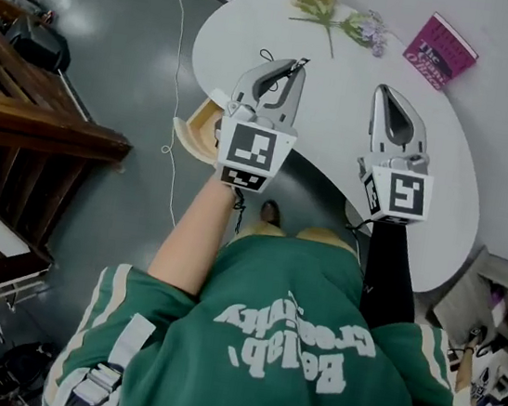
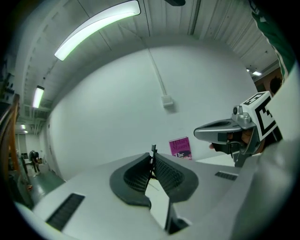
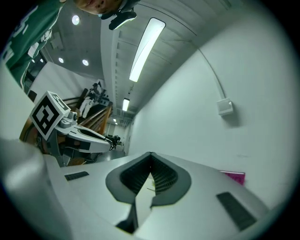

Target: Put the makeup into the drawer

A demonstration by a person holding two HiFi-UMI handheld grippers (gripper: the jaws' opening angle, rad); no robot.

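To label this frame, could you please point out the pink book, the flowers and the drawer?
pink book (image 1: 441,52), head view, cover centre.
flowers (image 1: 368,26), head view, purple blossoms.
drawer (image 1: 196,131), head view, pale wooden inside.

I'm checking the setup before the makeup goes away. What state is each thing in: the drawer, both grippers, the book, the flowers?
Drawer: pulled open under the edge of the table; inside partly hidden.
Left gripper: jaws shut; a thin dark sliver at the tips, which I cannot identify.
Right gripper: jaws shut, empty.
Book: closed, flat on the table.
Flowers: lying on the table.
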